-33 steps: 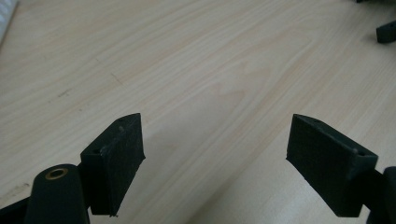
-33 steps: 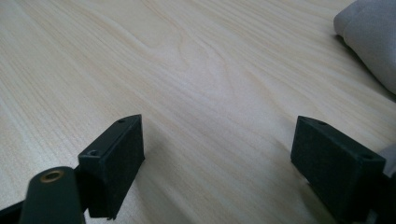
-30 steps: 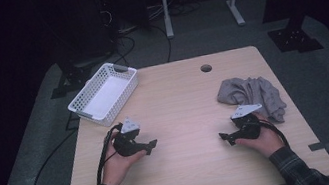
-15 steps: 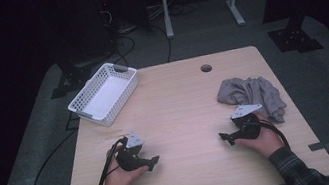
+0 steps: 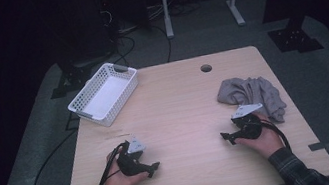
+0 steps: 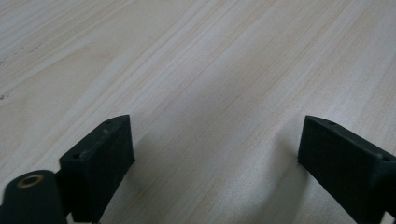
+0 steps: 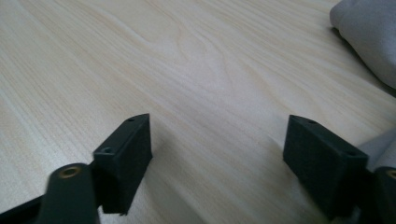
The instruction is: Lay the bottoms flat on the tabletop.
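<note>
A person's two hands rest on a light wooden table (image 5: pixel 180 110), each holding a black gripper. My left gripper (image 5: pixel 153 167) lies low near the front left, pointing right; its jaws (image 6: pixel 215 154) stand open over bare wood and have just been opening, with nothing between them. My right gripper (image 5: pixel 224 137) sits at the front right, pointing left. Its jaws (image 7: pixel 217 154) are open too and have just been closing a little, with only tabletop between them. A crumpled grey cloth (image 5: pixel 251 93) lies just behind the right hand, and its edge (image 7: pixel 369 37) reaches the right gripper view's top right corner.
A white plastic basket (image 5: pixel 103 93) stands at the table's back left corner. A small round hole (image 5: pixel 206 68) sits near the far edge. Cables trail from the left gripper over the table's left side. Dark floor and a metal stand lie beyond the table.
My left hand has drawn back toward the near edge and sunk onto the table. The right hand and the cloth have stayed put.
</note>
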Demonstrator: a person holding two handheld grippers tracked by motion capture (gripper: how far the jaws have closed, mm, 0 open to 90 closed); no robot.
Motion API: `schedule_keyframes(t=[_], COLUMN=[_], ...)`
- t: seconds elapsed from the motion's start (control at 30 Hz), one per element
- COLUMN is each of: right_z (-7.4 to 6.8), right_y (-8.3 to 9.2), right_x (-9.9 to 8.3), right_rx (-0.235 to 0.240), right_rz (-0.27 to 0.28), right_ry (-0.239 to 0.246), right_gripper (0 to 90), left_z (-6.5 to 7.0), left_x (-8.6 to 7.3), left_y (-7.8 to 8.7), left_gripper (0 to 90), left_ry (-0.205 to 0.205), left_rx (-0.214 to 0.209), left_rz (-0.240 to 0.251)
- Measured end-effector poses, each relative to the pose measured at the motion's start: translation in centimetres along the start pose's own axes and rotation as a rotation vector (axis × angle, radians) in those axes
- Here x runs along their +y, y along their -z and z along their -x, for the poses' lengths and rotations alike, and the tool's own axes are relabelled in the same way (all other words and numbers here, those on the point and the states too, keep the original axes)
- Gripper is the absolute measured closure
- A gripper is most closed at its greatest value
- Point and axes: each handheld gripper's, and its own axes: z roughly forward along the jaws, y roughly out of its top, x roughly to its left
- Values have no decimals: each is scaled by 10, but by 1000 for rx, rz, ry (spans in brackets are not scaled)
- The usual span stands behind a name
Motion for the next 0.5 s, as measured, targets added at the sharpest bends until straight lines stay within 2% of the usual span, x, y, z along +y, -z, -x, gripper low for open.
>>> schedule_keyframes(t=[0.1, 0.17, 0.23, 0.27, 0.5], right_z=[0, -1, 0, 1, 13], right_y=[4, 8, 15, 23, 44], right_x=[2, 5, 9, 13, 20], right_rx=[18, 36, 28, 22, -26], right_rz=[-17, 5, 31, 63, 131], right_ry=[-7, -21, -18, -17, -50], right_gripper=[320, 358, 376, 403, 412], left_z=[0, -1, -1, -1, -2], left_x=[-1, -2, -4, -5, -9], left_y=[-1, -2, -2, -2, -2], left_gripper=[29, 8, 0, 0, 0], left_ry=[-6, -5, -4, -6, -14], left_rx=[-6, -9, -10, -10, -14], left_rz=[-3, 2, 17, 22, 56])
